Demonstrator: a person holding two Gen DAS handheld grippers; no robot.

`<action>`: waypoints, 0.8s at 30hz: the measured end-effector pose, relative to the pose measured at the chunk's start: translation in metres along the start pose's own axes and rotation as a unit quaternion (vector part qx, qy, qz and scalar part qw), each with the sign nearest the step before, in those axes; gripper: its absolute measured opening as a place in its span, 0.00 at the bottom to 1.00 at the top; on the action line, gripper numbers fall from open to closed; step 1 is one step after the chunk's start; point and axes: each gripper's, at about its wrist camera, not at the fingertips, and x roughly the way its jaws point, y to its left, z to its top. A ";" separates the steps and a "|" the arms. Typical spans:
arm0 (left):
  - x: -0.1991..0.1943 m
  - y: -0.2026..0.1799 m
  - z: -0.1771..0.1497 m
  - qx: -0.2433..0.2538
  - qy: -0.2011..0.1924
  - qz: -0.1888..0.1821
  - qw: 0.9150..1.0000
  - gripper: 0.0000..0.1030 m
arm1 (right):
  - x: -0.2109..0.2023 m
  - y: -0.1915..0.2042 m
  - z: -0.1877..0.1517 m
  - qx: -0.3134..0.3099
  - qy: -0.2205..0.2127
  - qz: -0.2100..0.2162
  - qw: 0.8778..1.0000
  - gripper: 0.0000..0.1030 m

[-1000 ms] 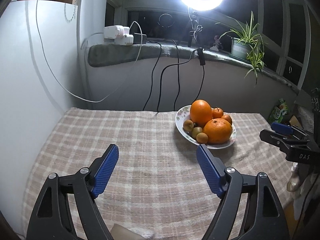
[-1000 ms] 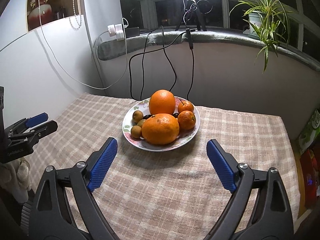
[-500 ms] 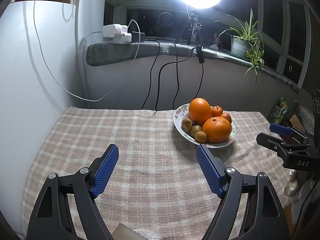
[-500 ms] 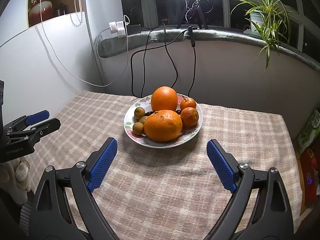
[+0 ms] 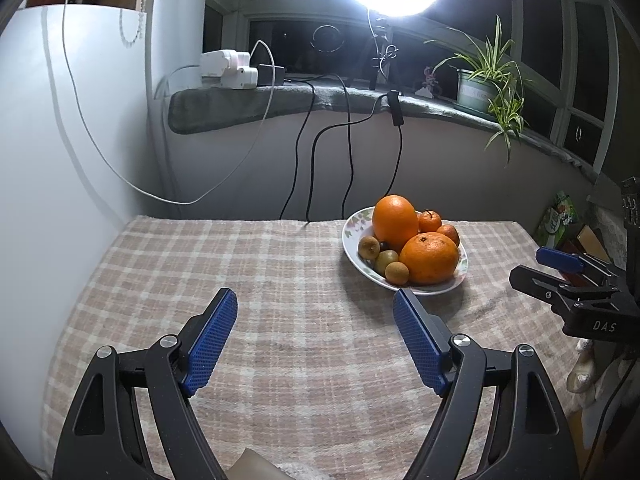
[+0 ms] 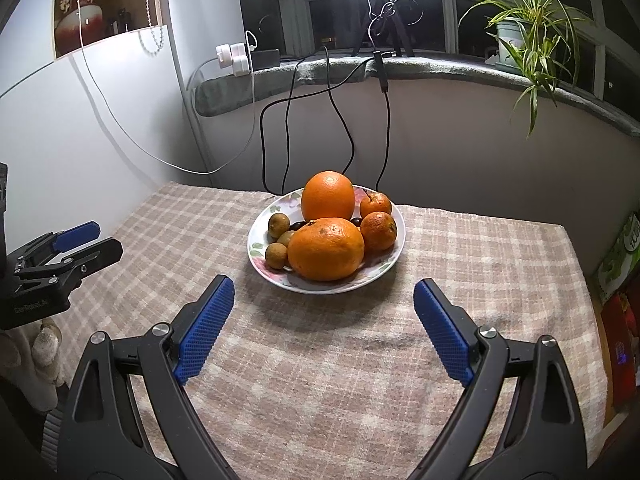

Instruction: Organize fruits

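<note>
A white floral plate stands on the checked tablecloth and holds two large oranges, two small tangerines and three small brown kiwi-like fruits. The plate also shows in the left wrist view, up and to the right. My right gripper is open and empty, just in front of the plate. My left gripper is open and empty, over bare cloth left of the plate. Each gripper shows at the edge of the other's view.
The checked tablecloth covers the table. A white wall stands on the left. Cables hang from the grey ledge behind the plate. A potted plant and a ring light stand are on the ledge. Boxes sit off the right edge.
Both grippers have tilted and drifted slightly, so the plate sits a little higher and farther in both views. Jaws stay open. The fruit has not moved.
</note>
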 end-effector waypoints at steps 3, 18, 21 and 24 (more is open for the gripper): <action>0.000 0.000 0.000 -0.001 0.000 0.000 1.000 0.78 | 0.000 0.000 0.000 0.000 -0.001 0.000 1.000 0.91; 0.002 -0.001 0.000 0.002 0.001 -0.001 1.000 0.78 | 0.002 -0.001 -0.001 0.002 0.002 -0.002 1.000 0.91; 0.003 -0.001 -0.001 0.002 0.002 -0.002 1.000 0.78 | 0.002 -0.001 -0.001 0.002 0.002 -0.002 1.000 0.91; 0.003 -0.001 -0.001 0.003 0.001 -0.002 1.000 0.78 | 0.002 -0.001 -0.001 0.001 0.002 -0.002 1.000 0.91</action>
